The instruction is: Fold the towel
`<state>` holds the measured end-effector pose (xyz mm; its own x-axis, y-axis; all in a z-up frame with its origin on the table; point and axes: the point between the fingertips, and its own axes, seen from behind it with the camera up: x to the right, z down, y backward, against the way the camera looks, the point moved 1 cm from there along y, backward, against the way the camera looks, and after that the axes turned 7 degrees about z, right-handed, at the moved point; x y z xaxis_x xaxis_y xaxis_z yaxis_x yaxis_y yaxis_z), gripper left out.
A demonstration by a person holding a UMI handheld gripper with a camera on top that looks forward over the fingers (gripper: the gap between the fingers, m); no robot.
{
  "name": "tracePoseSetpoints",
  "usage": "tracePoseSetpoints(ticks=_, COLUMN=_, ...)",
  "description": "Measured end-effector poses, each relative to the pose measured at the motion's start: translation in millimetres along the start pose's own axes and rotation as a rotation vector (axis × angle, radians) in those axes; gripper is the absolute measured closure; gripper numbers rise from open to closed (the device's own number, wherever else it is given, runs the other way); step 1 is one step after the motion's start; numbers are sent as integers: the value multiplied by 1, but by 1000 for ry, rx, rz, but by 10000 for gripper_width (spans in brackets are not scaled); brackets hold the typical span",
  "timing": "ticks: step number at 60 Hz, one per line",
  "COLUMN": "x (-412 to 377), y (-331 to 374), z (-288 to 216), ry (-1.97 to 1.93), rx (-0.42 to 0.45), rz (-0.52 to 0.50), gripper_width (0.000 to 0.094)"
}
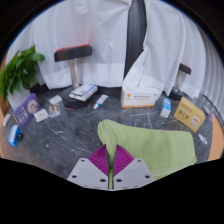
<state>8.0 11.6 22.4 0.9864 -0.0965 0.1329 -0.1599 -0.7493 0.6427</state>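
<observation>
On the grey worktop [60,140], just ahead of your tongs [111,165], lies the green towel [152,145]. It spreads out flat ahead and off to one side of the tips. Your tongs look closed, with the two pink pads [99,161] pressed close together. A thin bit of the towel's near edge seems to sit between them, but I can't be sure they grip it.

If you have the edge, I think the next move is to lift it and carry it over to the far side of the towel. Go slow and keep it low, so the cloth rolls over neatly. Line up the edges before you let go.

Watch the small things past the towel: the orange box [140,98], the little bottle [165,108] and the other boxes [28,108] near the plant [20,70]. Don't sweep the cloth into them.
</observation>
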Motion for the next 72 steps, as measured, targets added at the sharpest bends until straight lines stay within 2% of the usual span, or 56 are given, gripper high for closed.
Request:
tracePoseSetpoints(ticks=9, x=-36, y=77, z=-58, ry=-174, rx=75, rz=-243, gripper_width=898)
tracePoseSetpoints(ticks=16, x=-15, y=100, z=-80, ry=-233, rx=122, rz=-307, gripper_width=898)
tracePoseSetpoints(ticks=21, x=17, y=82, z=-70, ry=-222, rx=121, rz=-255, gripper_width=899)
tracePoseSetpoints(ticks=25, x=48, y=57, z=-46, ry=-201, rx=80, rz=-187, gripper_width=894)
tracePoseSetpoints(ticks=30, x=81, y=28, z=-16, ry=-184, rx=29, rz=-124, gripper_width=813)
tracePoseSetpoints(ticks=32, x=94, y=18, z=-5, ry=-166, rx=13, rz=-96, gripper_width=740)
tracePoseSetpoints(ticks=34, x=109, y=9, z=4, ry=-148, rx=2, rz=-57, gripper_width=614)
tracePoseSetpoints(ticks=37, x=135, y=1, z=15, ry=-115, rx=-9, rz=9, gripper_width=374)
tracePoseSetpoints(ticks=39, x=152, y=0, z=17, ry=-97, rx=-6, rz=57, gripper_width=270)
tracePoseSetpoints(ticks=43, x=174, y=8, z=19, ry=-89, rx=-3, rz=105, gripper_width=144)
tracePoseSetpoints(ticks=46, x=190, y=20, z=19, ry=-90, rx=-2, rz=140, gripper_width=95)
tracePoseSetpoints(ticks=56, x=204, y=91, z=10, ry=-50, rx=50, rz=194, gripper_width=84)
tracePoseSetpoints(ticks=72, x=146, y=251, z=31, ry=-26, rx=120, rz=148, gripper_width=86)
